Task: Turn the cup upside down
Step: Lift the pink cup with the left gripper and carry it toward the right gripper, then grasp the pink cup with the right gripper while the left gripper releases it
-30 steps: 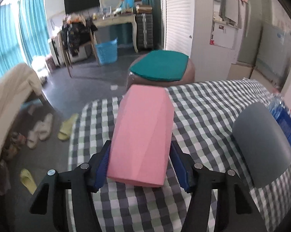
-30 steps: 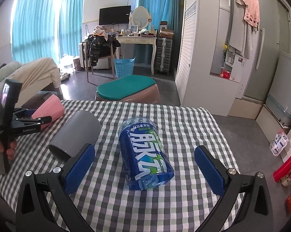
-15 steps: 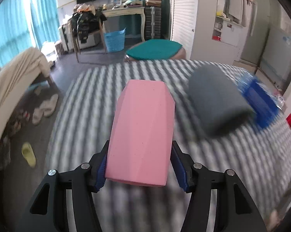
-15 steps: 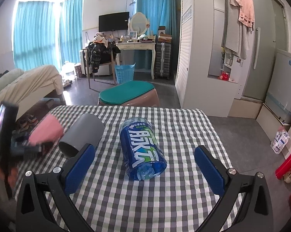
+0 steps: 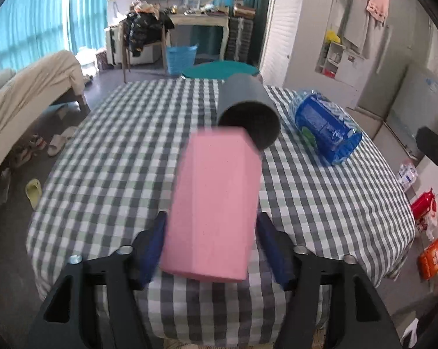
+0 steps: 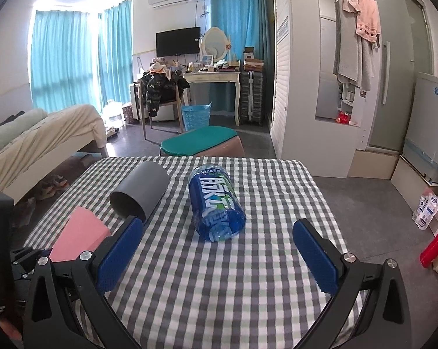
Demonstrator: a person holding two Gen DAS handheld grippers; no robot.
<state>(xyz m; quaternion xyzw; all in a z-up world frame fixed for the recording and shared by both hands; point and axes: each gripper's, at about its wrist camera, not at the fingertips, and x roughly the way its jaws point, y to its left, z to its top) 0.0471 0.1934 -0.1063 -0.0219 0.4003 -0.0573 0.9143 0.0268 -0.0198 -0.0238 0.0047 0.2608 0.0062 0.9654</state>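
Note:
My left gripper (image 5: pixel 213 232) is shut on a pink faceted cup (image 5: pixel 214 203) and holds it lengthwise above the checkered table (image 5: pixel 117 160), its far end toward a grey cup (image 5: pixel 248 110). The pink cup also shows in the right wrist view (image 6: pixel 79 237), at the left. The grey cup (image 6: pixel 140 190) lies on its side with its open mouth toward me. My right gripper (image 6: pixel 219 250) is open and empty, low over the table's near side, behind a blue-labelled bottle (image 6: pixel 216 203) that lies on its side.
The bottle (image 5: pixel 323 125) lies right of the grey cup. A teal-topped stool (image 6: pixel 201 144) stands beyond the table's far edge. A bed (image 6: pixel 38 133) is at the left, a white cabinet (image 6: pixel 315 87) at the right. Red and orange packages (image 5: pixel 425 232) lie on the floor.
My left gripper has swung right and lifted with the pink cup, so the grey cup and bottle now lie ahead of it. The right gripper has pulled back a little.

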